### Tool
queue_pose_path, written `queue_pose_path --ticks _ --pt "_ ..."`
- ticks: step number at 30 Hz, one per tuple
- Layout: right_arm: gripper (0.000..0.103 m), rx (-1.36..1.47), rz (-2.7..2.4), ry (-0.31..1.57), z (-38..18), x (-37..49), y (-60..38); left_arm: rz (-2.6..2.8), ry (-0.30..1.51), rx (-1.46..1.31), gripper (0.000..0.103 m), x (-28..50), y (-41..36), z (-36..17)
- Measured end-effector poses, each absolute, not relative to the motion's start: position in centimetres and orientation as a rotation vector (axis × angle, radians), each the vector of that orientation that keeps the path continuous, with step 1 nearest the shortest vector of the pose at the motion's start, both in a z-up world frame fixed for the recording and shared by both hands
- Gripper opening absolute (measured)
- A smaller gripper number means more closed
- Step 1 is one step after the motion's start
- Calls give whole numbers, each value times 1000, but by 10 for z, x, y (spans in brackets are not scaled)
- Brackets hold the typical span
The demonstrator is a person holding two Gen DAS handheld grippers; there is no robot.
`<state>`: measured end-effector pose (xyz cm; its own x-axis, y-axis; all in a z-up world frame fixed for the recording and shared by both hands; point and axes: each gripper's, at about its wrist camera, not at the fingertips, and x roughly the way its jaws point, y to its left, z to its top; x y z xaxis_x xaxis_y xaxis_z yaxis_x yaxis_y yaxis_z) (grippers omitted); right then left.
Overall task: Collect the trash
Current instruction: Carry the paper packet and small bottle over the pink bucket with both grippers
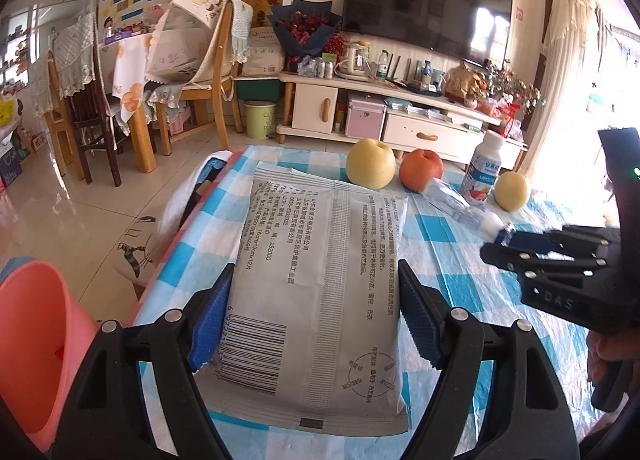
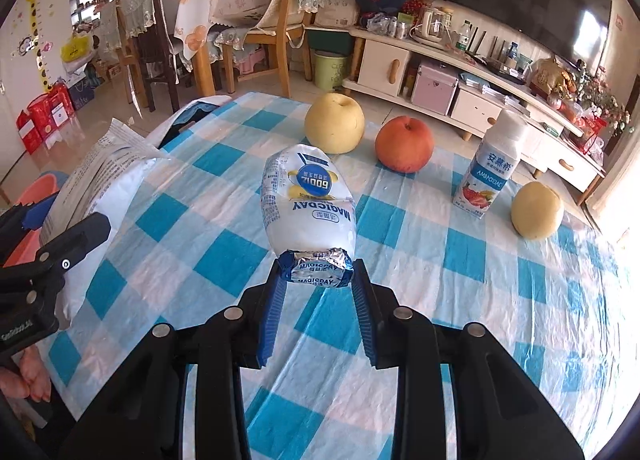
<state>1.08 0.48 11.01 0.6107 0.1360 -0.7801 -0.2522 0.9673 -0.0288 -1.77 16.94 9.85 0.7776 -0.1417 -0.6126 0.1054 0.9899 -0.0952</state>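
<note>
Left wrist view: left tongs (image 1: 310, 320) clamp grey printed packet (image 1: 320, 280) above checked worktop (image 1: 460, 284); pink bin (image 1: 36, 348) at left edge. Right wrist view: right tongs (image 2: 318, 292) narrow, gripping crimped end of white MAGICDAY wrapper (image 2: 308, 204), lifted above worktop; front label legible here only.

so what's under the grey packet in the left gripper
Checked tablecloth shows around the grey packet, which is clamped in the left hand-held gripper. Anything directly beneath it is covered.
</note>
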Motion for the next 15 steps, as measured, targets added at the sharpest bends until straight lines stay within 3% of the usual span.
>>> queue_pose_path --ticks 15 --pt "35 2 374 829 137 -100 47 -71 618 -136 77 -93 232 128"
